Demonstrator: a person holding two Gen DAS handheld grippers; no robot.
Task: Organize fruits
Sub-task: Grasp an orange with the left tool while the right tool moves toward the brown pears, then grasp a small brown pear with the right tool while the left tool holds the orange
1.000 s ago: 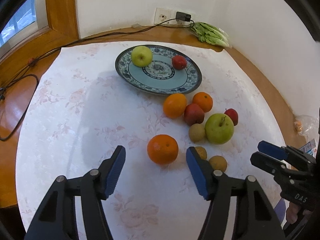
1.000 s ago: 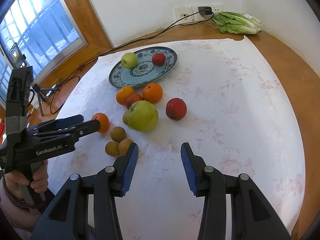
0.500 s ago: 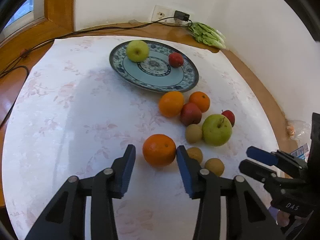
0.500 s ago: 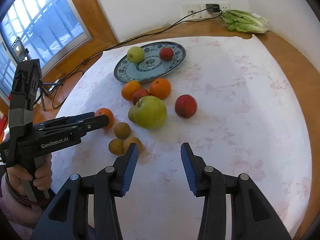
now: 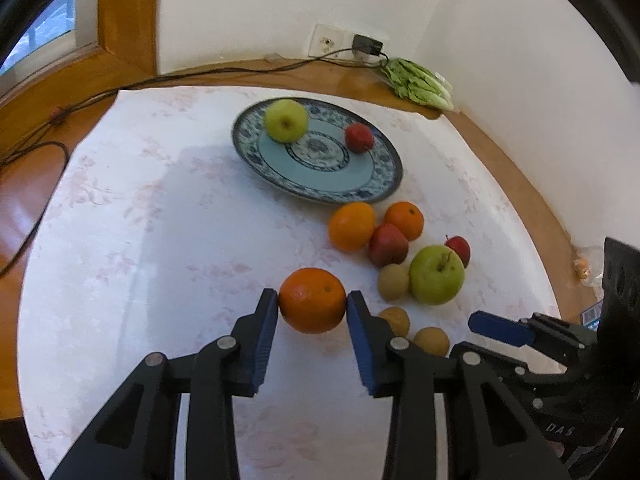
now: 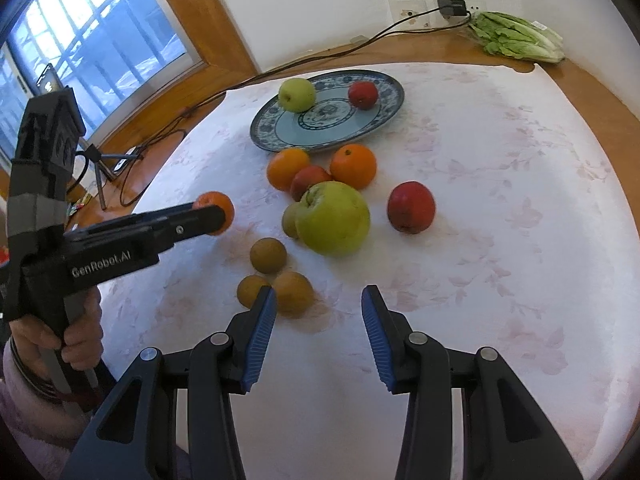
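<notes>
The left tool [image 5: 312,306] has just been closing, and its ribbed blue pads now clamp a dimpled, round orange [image 5: 312,300] on the pale floral cloth of the worktop [image 5: 160,240], near the glossy patterned plate [image 5: 320,188]. The right tool [image 6: 318,300] hangs released over bare cloth, its left finger partly hiding a rough brown fruit [image 6: 294,292].
</notes>
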